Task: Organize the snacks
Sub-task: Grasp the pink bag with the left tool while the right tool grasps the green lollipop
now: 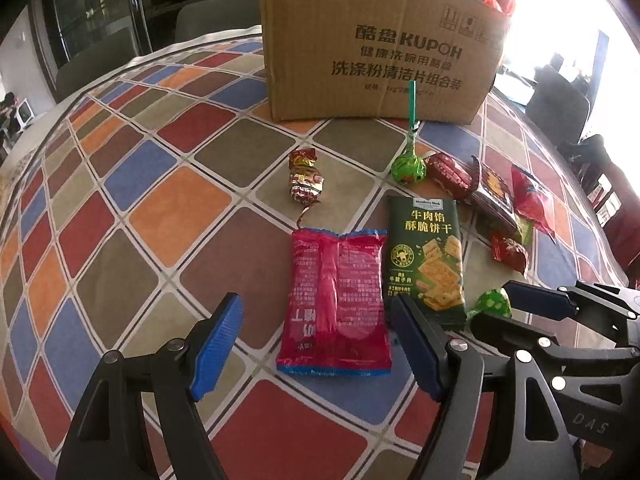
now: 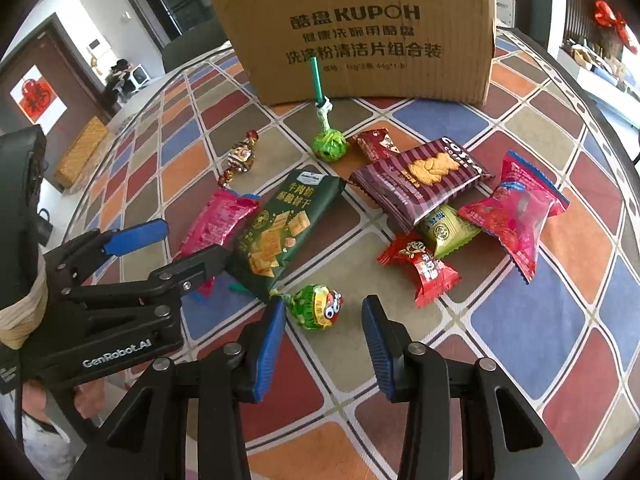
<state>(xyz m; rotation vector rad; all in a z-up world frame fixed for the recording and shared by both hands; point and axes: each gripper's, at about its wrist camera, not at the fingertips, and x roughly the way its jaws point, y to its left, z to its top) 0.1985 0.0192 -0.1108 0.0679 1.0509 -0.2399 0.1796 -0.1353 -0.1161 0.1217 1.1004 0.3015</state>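
Snacks lie on a checked tablecloth in front of a cardboard box (image 1: 380,40), also in the right wrist view (image 2: 360,28). My left gripper (image 1: 316,344) is open, its fingers on either side of a pink packet (image 1: 336,304). A dark green cracker packet (image 1: 426,256) lies beside it. My right gripper (image 2: 324,348) is open just behind a green lollipop (image 2: 316,306) lying on the cloth. The left gripper (image 2: 176,244) shows in the right wrist view over the pink packet (image 2: 218,220).
An upright green lollipop (image 2: 328,144), a gold-wrapped candy (image 2: 240,156), a striped Costa biscuit packet (image 2: 420,176), a red candy (image 2: 424,268), a green sachet (image 2: 444,228) and a pink-red packet (image 2: 516,212) lie around. Chairs stand beyond the table (image 2: 540,320).
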